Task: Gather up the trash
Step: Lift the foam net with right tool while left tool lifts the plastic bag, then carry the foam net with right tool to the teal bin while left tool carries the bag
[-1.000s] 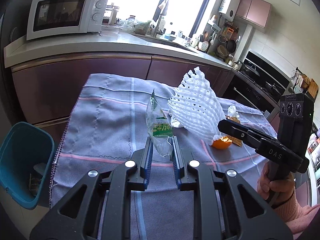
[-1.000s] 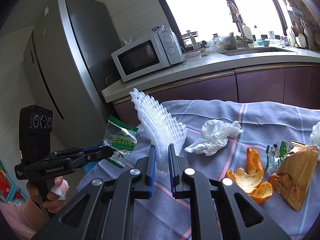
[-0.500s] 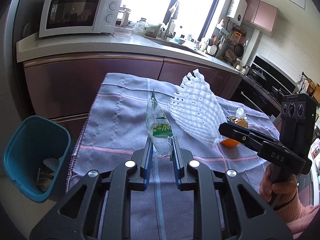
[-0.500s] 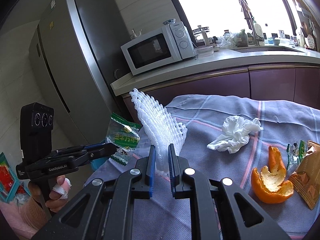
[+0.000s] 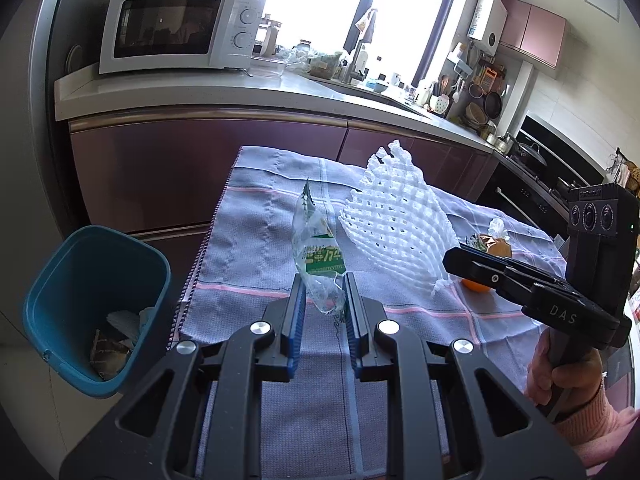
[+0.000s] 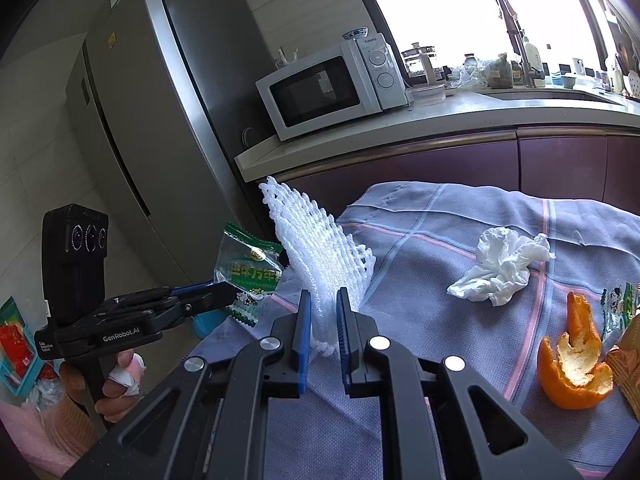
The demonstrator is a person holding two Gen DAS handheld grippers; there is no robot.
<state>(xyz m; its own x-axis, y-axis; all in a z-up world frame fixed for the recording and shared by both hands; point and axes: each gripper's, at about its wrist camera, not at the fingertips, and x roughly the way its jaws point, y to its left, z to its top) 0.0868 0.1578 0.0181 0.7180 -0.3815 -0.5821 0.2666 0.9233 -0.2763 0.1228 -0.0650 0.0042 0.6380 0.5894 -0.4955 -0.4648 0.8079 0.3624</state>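
My left gripper [image 5: 323, 286] is shut on a clear and green snack wrapper [image 5: 318, 258] and holds it above the table's left part; the wrapper also shows in the right wrist view [image 6: 248, 272]. My right gripper [image 6: 322, 304] is shut on a white foam fruit net [image 6: 320, 256], held up above the cloth; the net also shows in the left wrist view [image 5: 396, 220]. A blue trash bin [image 5: 60, 276] with some trash inside stands on the floor left of the table.
On the blue-grey tablecloth [image 6: 420, 248] lie a crumpled white tissue [image 6: 500, 268], an orange peel [image 6: 576, 368] and a brown snack packet [image 6: 628, 360]. Behind stand a purple counter with a microwave [image 5: 176, 28] and a steel fridge [image 6: 160, 100].
Both grippers have moved left with their trash still held. The bin has come closer to the left gripper and the table items have shifted right in both views.
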